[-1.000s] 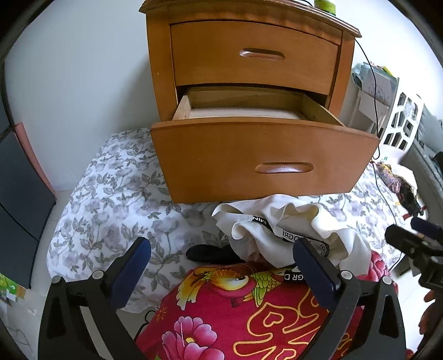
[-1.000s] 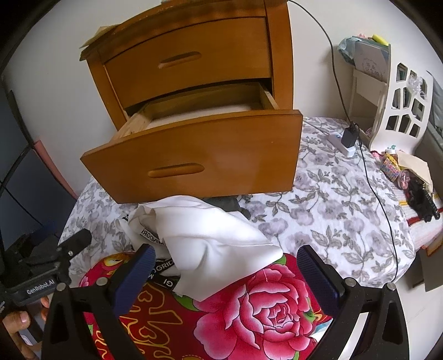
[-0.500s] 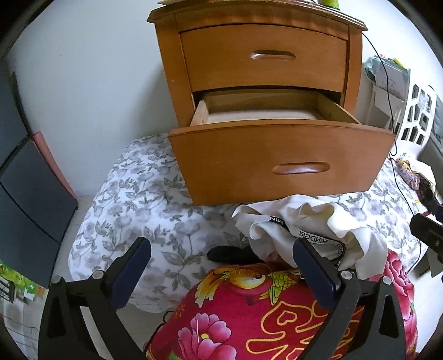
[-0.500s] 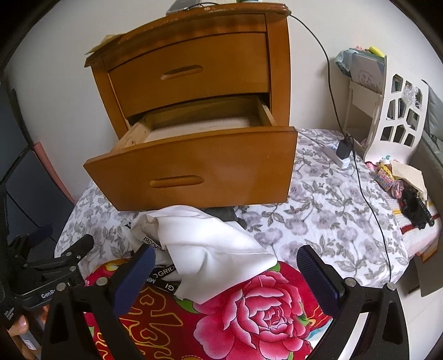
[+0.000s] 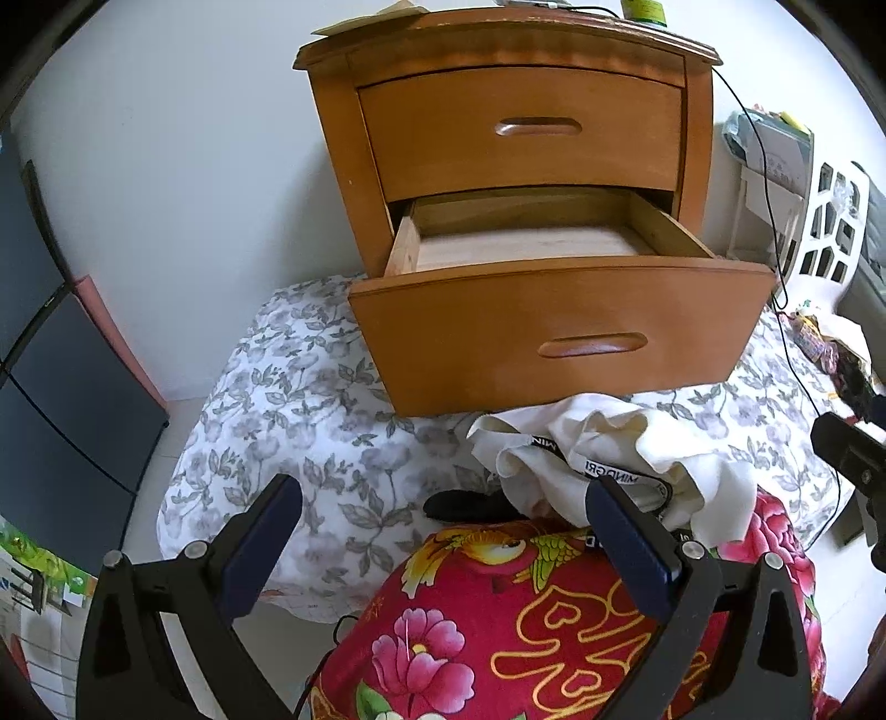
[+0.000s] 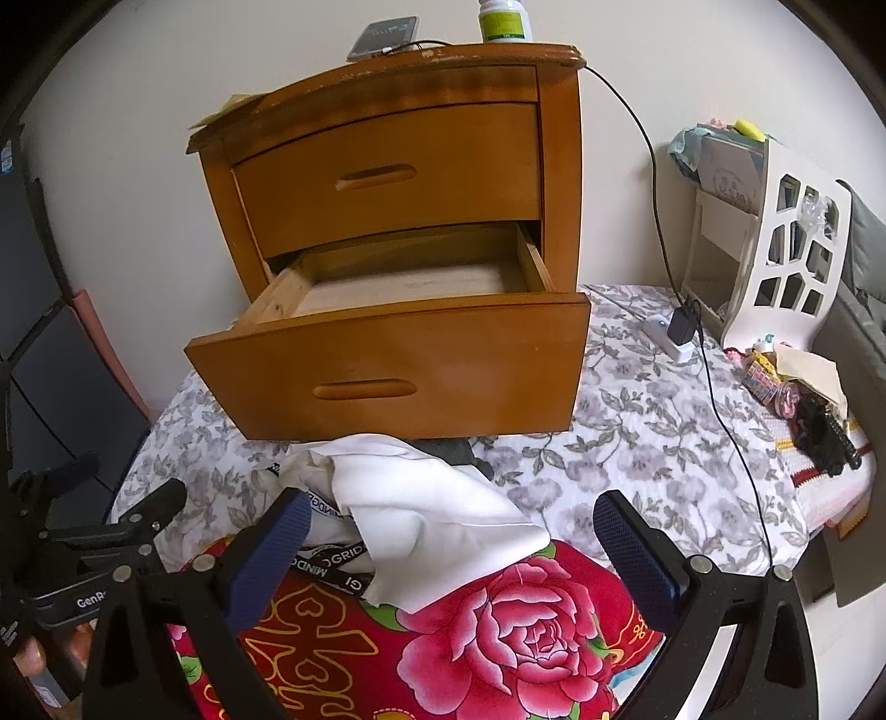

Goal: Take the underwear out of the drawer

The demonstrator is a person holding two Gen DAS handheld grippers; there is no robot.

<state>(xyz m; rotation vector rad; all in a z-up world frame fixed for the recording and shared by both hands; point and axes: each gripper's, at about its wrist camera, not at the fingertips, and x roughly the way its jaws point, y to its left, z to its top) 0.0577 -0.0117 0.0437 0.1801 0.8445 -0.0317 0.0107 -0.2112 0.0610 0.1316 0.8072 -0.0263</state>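
Observation:
White underwear (image 5: pixel 609 465) (image 6: pixel 426 520) with a black lettered waistband lies crumpled on the bed, partly over a red floral cushion (image 5: pixel 531 620) (image 6: pixel 498 626), just below the pulled-out lower drawer (image 5: pixel 559 338) (image 6: pixel 398 365) of a wooden nightstand (image 5: pixel 515 127) (image 6: pixel 387 160). The drawer's visible interior shows bare wood. A dark garment (image 5: pixel 465 507) (image 6: pixel 448 451) peeks out beneath the white one. My left gripper (image 5: pixel 443 515) hovers open over the cushion, holding nothing. My right gripper (image 6: pixel 448 526) is open too, straddling the white cloth from above without touching it.
A grey floral bedspread (image 5: pixel 310 410) (image 6: pixel 637 443) covers the bed. A white cutout rack (image 6: pixel 786 243) and small clutter (image 6: pixel 797 387) sit at the right. A charger and cable (image 6: pixel 681 327) run across the spread. Dark panels (image 5: pixel 61 387) stand at the left. A bottle (image 6: pixel 504 19) and phone (image 6: pixel 382 33) top the nightstand.
Both grippers have drawn back and risen from the nightstand, so more of its top and the open drawer's inside shows. The underwear stays on the cushion; both grippers remain open.

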